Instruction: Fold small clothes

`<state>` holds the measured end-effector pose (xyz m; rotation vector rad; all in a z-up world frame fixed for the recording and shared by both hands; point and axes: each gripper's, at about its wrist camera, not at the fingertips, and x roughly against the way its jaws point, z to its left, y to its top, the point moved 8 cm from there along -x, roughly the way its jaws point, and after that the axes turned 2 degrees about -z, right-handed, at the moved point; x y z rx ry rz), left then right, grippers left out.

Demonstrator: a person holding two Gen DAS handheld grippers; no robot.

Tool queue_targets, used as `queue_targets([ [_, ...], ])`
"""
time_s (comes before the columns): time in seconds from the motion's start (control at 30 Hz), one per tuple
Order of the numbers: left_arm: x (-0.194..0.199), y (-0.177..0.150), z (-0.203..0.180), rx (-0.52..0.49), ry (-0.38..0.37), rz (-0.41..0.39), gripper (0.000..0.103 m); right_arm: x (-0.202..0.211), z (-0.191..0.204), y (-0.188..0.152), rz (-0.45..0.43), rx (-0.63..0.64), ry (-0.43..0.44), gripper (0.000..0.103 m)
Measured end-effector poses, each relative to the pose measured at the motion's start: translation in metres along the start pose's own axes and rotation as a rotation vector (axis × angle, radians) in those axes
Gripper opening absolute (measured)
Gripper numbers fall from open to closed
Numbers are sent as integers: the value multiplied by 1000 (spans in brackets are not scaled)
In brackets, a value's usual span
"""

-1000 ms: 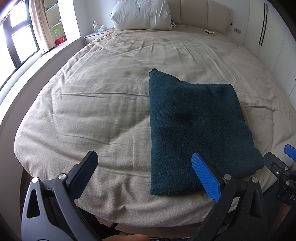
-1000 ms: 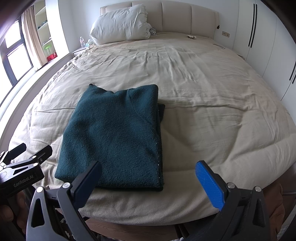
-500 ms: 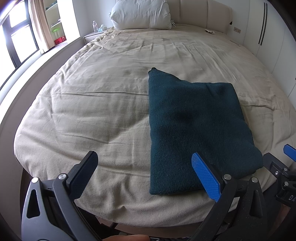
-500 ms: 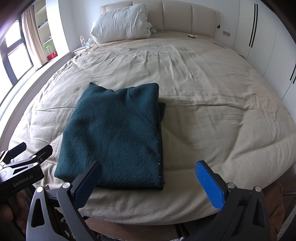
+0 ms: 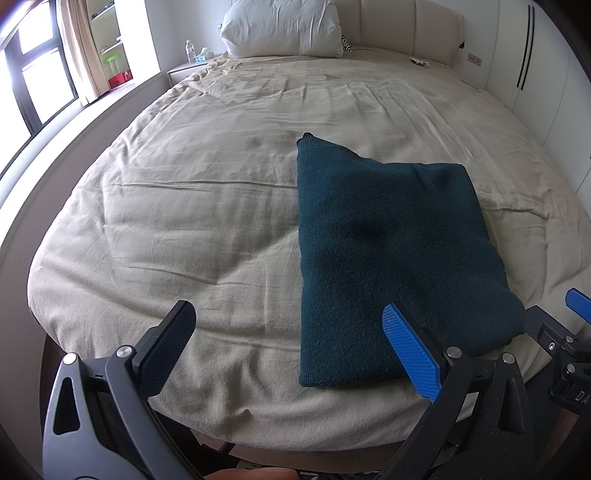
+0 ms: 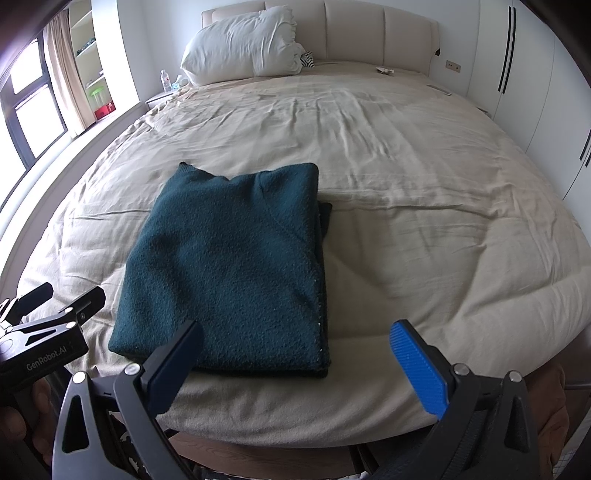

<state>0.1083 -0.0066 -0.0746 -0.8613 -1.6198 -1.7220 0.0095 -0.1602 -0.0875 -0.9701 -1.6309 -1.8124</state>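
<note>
A dark teal knitted garment [image 5: 388, 251] lies folded into a neat rectangle near the foot edge of the bed; it also shows in the right wrist view [image 6: 236, 266]. My left gripper [image 5: 288, 336] is open and empty, held at the bed's foot edge, just left of the garment's near corner. My right gripper [image 6: 295, 350] is open and empty, at the foot edge by the garment's near right corner. Neither touches the garment. The left gripper also shows at the left of the right wrist view [image 6: 48, 314].
The beige bedsheet [image 5: 192, 206] is wrinkled and covers the whole bed. A white pillow [image 6: 243, 48] leans on the padded headboard [image 6: 354, 33]. A nightstand with a bottle [image 5: 190, 51] stands at the far left. White wardrobes [image 6: 535, 74] line the right.
Both grippers have drawn back very slightly from the garment. The garment has not moved.
</note>
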Motion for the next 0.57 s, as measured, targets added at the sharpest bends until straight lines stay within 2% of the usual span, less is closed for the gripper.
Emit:
queue_targets([
  [0.3, -1, -1, 0, 0, -1, 2, 103, -1, -2, 1, 2, -1, 0, 103],
  [0.57, -2, -2, 1, -3, -2, -7, 103, 1, 4, -14, 10, 3, -1, 103],
])
